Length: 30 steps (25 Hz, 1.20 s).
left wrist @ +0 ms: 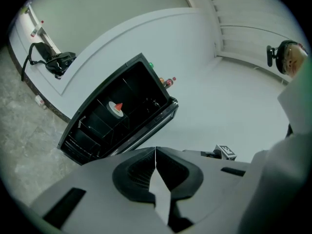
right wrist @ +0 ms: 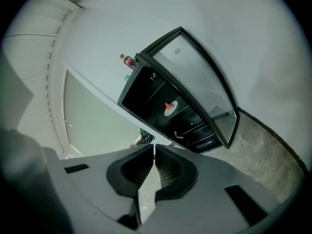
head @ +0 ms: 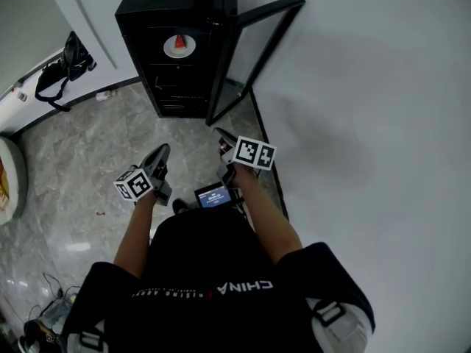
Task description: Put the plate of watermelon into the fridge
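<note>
Head view: the fridge (head: pixel 140 20) stands at the top of the frame, a little left of centre, with its door (head: pixel 259 46) swung out to the right, towards the white wall. The plate of watermelon (head: pixel 179 47) sits on an upper shelf inside. Lower down, near the person's body, the left gripper (head: pixel 162 151) and the right gripper (head: pixel 222 134) both point up the frame at the fridge, well apart from it. Neither carries anything.

Left gripper view: the left gripper's (left wrist: pixel 155 152) jaws are pressed together with nothing between them. The fridge (left wrist: pixel 80 130) leans across the middle left, and the plate (left wrist: pixel 115 109) shows on its shelf, above and left of the jaw tips.

Right gripper view: the right gripper's (right wrist: pixel 154 152) jaws are also together and empty. The plate (right wrist: pixel 170 109) lies just above the tips in the frame, far off, with the door (right wrist: pixel 207 89) standing tall to its right.

The plate looks to be already in place, so what is likely left is shutting the door. It opens on the right-hand side, and the right gripper is the nearer one to it.
</note>
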### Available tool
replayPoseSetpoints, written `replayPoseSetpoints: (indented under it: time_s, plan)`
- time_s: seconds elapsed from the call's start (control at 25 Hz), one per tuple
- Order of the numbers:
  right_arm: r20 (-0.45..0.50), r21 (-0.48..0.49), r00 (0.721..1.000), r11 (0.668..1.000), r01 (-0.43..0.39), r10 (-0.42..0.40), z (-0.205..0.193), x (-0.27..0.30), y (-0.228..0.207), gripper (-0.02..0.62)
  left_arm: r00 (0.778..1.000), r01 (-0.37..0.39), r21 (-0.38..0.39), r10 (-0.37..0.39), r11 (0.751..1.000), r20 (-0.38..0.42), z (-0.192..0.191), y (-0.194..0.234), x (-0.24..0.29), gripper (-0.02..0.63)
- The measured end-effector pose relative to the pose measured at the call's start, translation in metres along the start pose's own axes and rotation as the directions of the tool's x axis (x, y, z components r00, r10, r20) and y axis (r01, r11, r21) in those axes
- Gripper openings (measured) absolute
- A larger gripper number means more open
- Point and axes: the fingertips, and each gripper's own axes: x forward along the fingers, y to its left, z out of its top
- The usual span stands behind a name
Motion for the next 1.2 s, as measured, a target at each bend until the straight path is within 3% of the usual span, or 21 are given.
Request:
replayPoseSetpoints:
  time_s: [0.2,0.48,0.56,0.64,0.76,1.2]
  plan:
    - [-0.017,-0.033,1.000,0.999,-0.005,0.005,0.026,-0.012,-0.022,0.023,0.999,-0.007,-0.112,0.010,0.994,0.033,-0.006,-0.018,0.029,0.012]
    - [-0.006,-0.009,0.999,0.999,-0.044,0.044,0.046,-0.016,-0.030,0.022,0.999,-0.037,-0.112,0.039,0.993,0.020,-0.007,-0.032,0.042,0.012]
    - [-0.011,-0.013,0.999,0.999,-0.053,0.053,0.044,-0.015,-0.030,0.021,0.997,-0.075,-0.094,0.074,0.993,-0.014,-0.012,-0.029,0.042,0.012]
    - [-0.017,-0.015,0.998,0.998,-0.059,0.059,0.042,-0.014,-0.030,0.021,0.993,-0.104,-0.020,0.102,0.994,-0.064,-0.018,-0.029,0.044,0.012]
    - [-0.027,-0.027,0.998,0.998,-0.060,0.059,0.040,-0.013,-0.032,0.021,0.991,-0.063,0.055,0.069,0.997,-0.112,-0.025,-0.037,0.051,0.012]
    - [-0.036,-0.033,0.998,0.998,-0.051,0.050,0.032,-0.014,-0.031,0.018,0.995,0.001,0.047,0.004,0.999,-0.097,-0.027,-0.047,0.050,0.012]
